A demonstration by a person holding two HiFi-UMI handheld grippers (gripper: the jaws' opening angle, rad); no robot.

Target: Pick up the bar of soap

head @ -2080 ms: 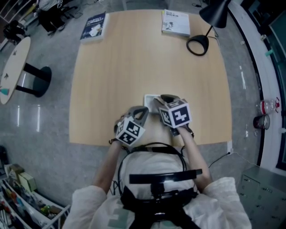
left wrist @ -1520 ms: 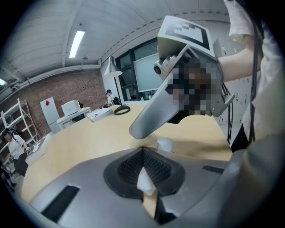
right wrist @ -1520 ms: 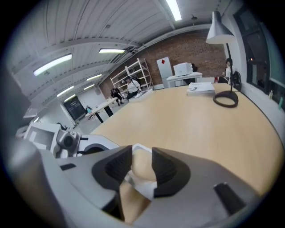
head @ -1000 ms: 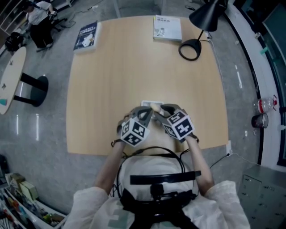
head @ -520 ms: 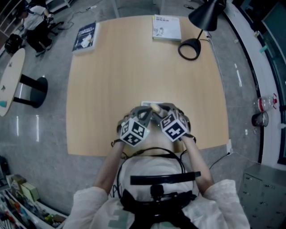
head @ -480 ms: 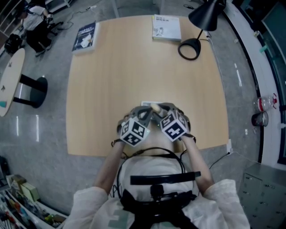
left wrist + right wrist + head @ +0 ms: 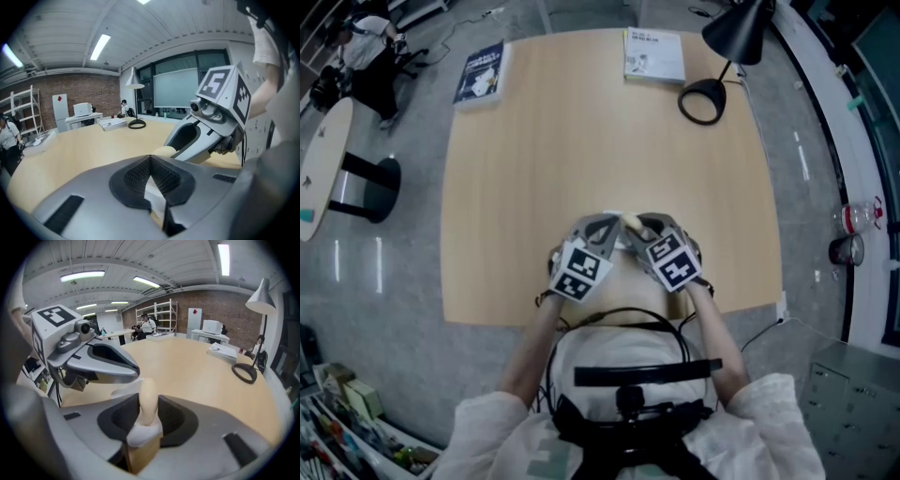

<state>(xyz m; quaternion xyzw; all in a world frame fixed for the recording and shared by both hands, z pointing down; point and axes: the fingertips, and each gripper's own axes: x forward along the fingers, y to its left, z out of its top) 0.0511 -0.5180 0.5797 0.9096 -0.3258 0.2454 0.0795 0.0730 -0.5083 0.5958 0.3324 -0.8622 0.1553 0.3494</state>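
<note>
Pinching the bar of soap [image 7: 147, 394] on its narrow edge, the right gripper [image 7: 149, 417] has just been closing its jaws, with the soap between the pads. It sits above the counter [image 7: 581, 141], by the middle of the near edge. The left gripper [image 7: 151, 180] has its jaws pressed onto what looks like white wrapping [image 7: 154, 198]. Best play: squeeze steadily, since soap slips, and lift straight while the left draws the wrapping clear.
</note>
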